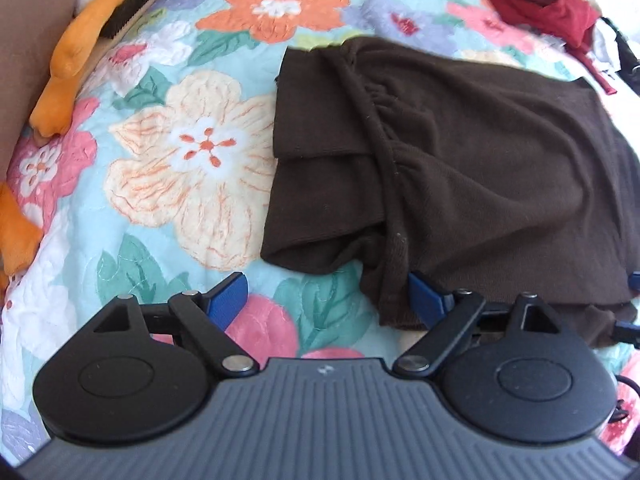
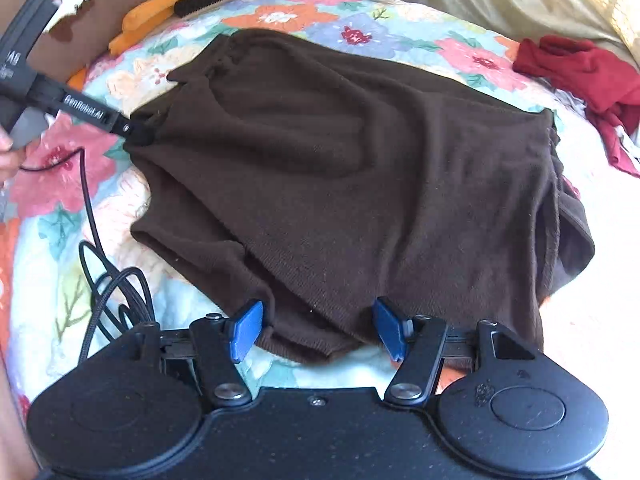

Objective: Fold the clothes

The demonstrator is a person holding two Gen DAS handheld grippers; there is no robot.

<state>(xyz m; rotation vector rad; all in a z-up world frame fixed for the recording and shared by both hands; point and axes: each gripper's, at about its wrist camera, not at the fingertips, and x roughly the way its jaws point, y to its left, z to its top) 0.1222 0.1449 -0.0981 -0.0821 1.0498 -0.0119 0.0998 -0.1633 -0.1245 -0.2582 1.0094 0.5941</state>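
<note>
An orange plush toy (image 1: 76, 44) lies at the left edge of the floral quilt (image 1: 192, 152). The left gripper (image 1: 326, 302) has its jaws spread, pinching nothing. The brown knit garment (image 2: 360, 168) lies folded mid-quilt. The right gripper (image 2: 318, 330) is spread over its near hem. A red garment (image 2: 592, 76) sits far right.

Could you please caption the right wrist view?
Open right gripper straddling the near edge of a folded dark brown knit garment on a floral quilt.
</note>
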